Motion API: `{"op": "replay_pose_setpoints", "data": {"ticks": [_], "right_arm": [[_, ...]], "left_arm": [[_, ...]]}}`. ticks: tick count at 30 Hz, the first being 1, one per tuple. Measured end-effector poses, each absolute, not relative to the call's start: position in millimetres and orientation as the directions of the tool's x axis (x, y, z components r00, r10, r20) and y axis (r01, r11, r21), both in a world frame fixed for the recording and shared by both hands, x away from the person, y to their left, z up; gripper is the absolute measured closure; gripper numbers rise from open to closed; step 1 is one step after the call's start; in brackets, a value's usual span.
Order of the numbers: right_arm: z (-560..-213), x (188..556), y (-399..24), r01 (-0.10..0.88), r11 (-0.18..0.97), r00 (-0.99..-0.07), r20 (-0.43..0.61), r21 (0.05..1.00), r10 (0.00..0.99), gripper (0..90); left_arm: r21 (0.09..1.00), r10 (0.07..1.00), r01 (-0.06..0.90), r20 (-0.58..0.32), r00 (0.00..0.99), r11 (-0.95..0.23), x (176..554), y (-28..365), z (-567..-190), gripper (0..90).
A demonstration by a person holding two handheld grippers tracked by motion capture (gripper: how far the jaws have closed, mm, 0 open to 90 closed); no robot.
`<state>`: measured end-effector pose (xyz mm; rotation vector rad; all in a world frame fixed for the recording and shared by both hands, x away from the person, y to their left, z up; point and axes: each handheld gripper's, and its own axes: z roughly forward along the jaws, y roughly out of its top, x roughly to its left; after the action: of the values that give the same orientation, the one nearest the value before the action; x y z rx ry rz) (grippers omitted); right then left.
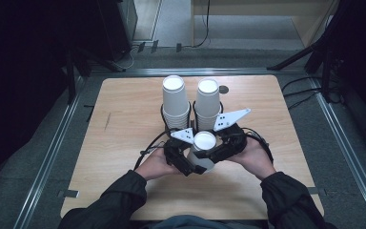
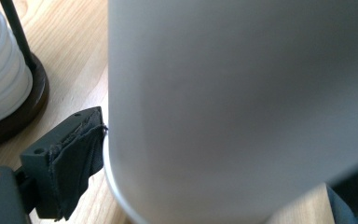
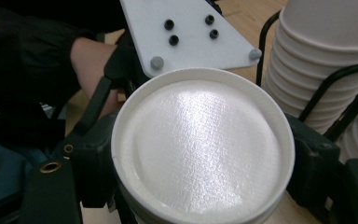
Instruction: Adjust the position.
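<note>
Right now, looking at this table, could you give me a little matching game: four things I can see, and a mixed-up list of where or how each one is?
Things:
1. lone paper cup
2. left cup stack
3. holder base
4. table top

Descriptions:
A. light wood grain
B. upside down, alone, in front of both stacks
C. dark brown and round, under a stack
D. at the back, upside down in a black wire holder, left of its twin

Pairs: 1-B, 2-D, 3-C, 4-A
</note>
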<state>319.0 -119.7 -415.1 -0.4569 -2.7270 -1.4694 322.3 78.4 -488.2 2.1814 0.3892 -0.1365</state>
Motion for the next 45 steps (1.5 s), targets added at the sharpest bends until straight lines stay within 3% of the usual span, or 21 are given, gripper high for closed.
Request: {"op": "replay_pose_setpoints", "data": {"ticks": [10, 14, 19, 26, 45], "right_arm": [[-411, 322, -130, 0.285, 0.474, -0.95, 0.18, 0.833, 0.255, 25.4], [-412, 324, -133, 0.305, 0.467, -0.945, 0.202, 0.83, 0.257, 24.7], [-413, 324, -136, 0.289, 0.467, -0.952, 0.199, 0.836, 0.233, 16.3], [-420, 323, -141, 0.276, 0.507, -0.956, 0.177, 0.817, 0.236, 15.4], [-441, 324, -143, 0.28, 0.563, -0.956, 0.175, 0.777, 0.235, 17.8]], "left_arm": [[0.782, 0.219, 0.29, -0.2, 0.955, -0.552, 323, 84, -478, 13.2], [0.771, 0.204, 0.287, -0.206, 0.957, -0.568, 325, 83, -477, 14.5], [0.773, 0.198, 0.27, -0.189, 0.962, -0.573, 325, 89, -470, 14.9], [0.748, 0.233, 0.278, -0.168, 0.958, -0.603, 325, 102, -461, 14.8], [0.571, 0.302, 0.298, -0.089, 0.949, -0.765, 326, 114, -455, 14.7]]}}
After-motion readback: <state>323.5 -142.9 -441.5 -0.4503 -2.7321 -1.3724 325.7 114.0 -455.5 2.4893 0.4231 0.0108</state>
